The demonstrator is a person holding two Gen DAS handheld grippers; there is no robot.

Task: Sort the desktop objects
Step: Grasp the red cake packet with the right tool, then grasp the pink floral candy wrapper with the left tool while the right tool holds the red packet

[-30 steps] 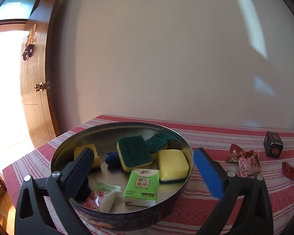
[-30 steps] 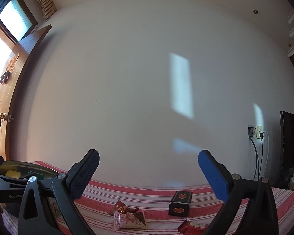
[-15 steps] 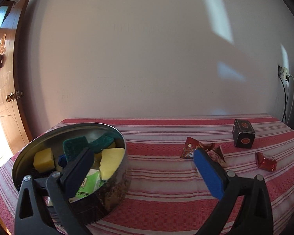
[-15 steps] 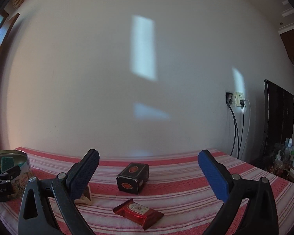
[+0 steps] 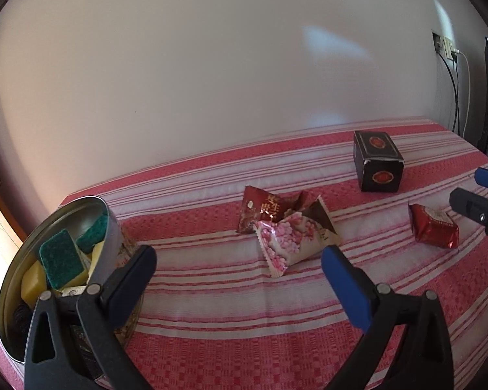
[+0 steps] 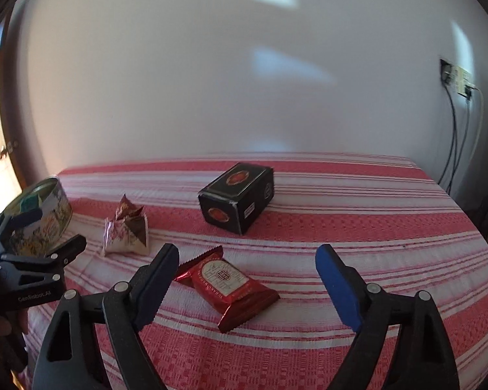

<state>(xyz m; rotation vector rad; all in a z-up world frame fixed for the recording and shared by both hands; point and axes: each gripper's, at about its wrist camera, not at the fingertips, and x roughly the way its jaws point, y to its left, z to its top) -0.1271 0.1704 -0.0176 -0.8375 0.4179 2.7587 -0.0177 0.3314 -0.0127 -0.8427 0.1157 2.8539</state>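
My left gripper is open and empty, low over the striped cloth, just short of a pink-flowered snack packet that lies against a dark red packet. A round tin with green and yellow sponges stands at its left. My right gripper is open and empty over a flat red packet. A black box lies beyond it. The right wrist view also shows the tin, the packet pile and the left gripper.
The red-and-white striped tablecloth covers the table up to a white wall. The black box and red packet lie at right in the left wrist view. Cables hang from a wall socket at far right. A door stands at far left.
Both grippers have swung to the right and tipped down toward the table. The left gripper has left the tin and faces the packet pile; the right one has come over the red packet.
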